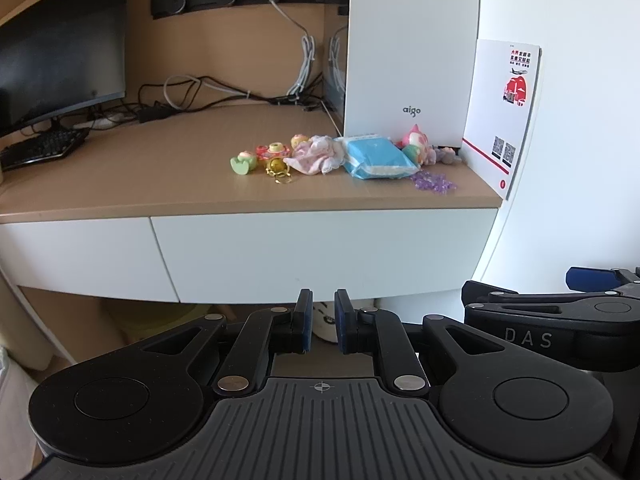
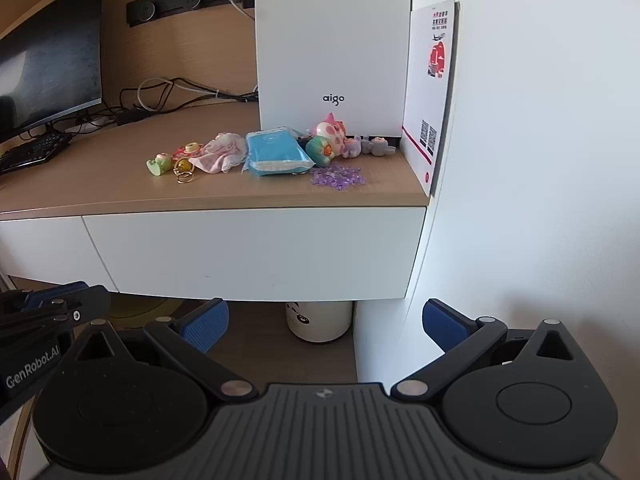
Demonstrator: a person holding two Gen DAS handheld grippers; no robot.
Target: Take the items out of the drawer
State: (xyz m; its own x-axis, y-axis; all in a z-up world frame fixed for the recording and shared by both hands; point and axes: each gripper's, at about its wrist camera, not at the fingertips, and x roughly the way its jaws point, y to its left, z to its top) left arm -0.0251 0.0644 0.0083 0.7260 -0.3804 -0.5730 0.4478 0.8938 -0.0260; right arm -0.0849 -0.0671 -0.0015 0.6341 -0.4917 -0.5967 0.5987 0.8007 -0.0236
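Note:
The white drawer [image 1: 320, 252] under the wooden desk stands closed, its flat front without a handle; it shows too in the right wrist view [image 2: 248, 252]. My left gripper [image 1: 323, 304] hovers in front of and below its lower edge, jaws shut to a narrow slit with nothing between them. My right gripper [image 2: 326, 320] is level with it on the right, open wide and empty. On the desk top above lie a green toy [image 1: 243, 163], a gold keyring [image 1: 279, 170], a pink cloth [image 1: 318, 155], a blue pack [image 1: 376, 158], a pink figure [image 2: 330, 138] and purple beads [image 2: 339, 177].
A white computer case [image 1: 404, 52] and a leaning card [image 1: 504, 112] stand at the desk's right end against the wall. A monitor [image 1: 60, 44], keyboard [image 1: 40, 148] and cables fill the left. A white bin [image 2: 320, 320] stands on the floor under the drawer.

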